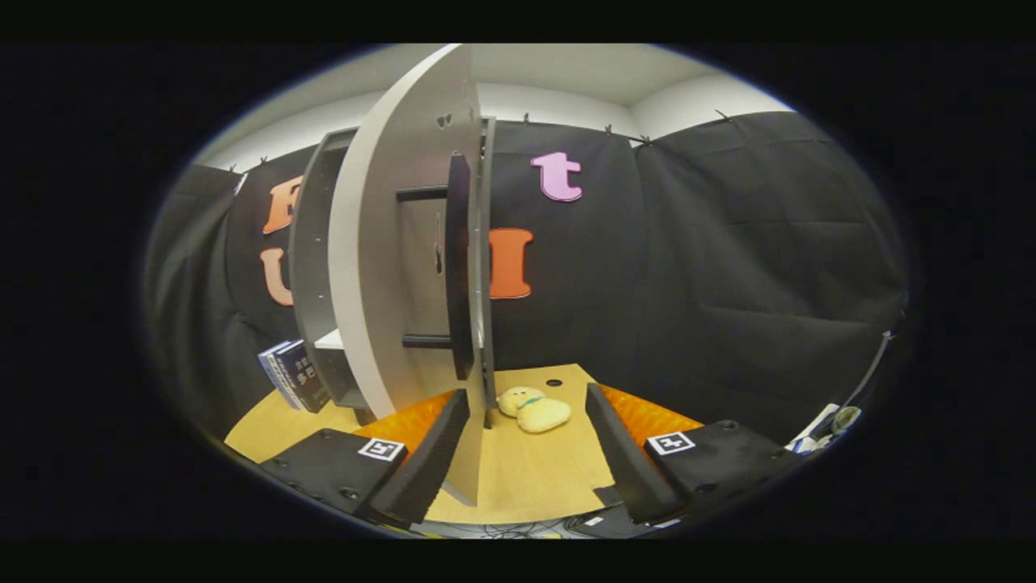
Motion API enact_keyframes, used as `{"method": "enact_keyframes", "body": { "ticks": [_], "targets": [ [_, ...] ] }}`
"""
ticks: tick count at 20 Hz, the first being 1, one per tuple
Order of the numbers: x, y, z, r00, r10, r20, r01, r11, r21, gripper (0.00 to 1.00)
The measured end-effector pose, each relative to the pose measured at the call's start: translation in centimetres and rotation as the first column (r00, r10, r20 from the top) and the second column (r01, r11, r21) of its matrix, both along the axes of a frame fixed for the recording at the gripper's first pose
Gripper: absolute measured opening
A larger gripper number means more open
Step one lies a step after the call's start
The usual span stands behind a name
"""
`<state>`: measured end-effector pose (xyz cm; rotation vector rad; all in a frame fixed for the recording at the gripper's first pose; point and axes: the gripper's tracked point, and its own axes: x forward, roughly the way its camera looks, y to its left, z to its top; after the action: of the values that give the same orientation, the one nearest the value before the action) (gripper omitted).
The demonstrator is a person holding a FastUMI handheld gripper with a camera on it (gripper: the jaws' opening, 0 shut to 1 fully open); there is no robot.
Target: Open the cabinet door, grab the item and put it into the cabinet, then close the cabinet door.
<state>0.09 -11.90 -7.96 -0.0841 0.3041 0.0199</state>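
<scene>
- While the cabinet door (409, 267) is swung open, edge-on w/ its handle (458, 267) facing the gripper (526, 453), step 1 is judged done.
- Grab, placement and closing are left; the plush toy (534, 411) lies on the table (518, 478), just beyond the fingers, beside the cabinet (312, 267).
- Jaws are spread wide, nothing held; left finger is possibly touching the door's lower edge.

Square black-and-white coded marker tags (381, 448) sit on the two finger mounts of the gripper (530, 453), one on each, and carry no readable words; pale characters run down the spines of the dark blue books (293, 375) leaning left of the cabinet, too small to read.
</scene>
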Motion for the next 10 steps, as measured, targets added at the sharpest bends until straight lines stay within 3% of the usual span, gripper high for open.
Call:
{"method": "enact_keyframes", "body": {
  "ticks": [10],
  "targets": [
    [1.0,9.5,-1.5,0.997,0.082,-0.002,-0.082,0.995,0.054,0.94]
  ]
}}
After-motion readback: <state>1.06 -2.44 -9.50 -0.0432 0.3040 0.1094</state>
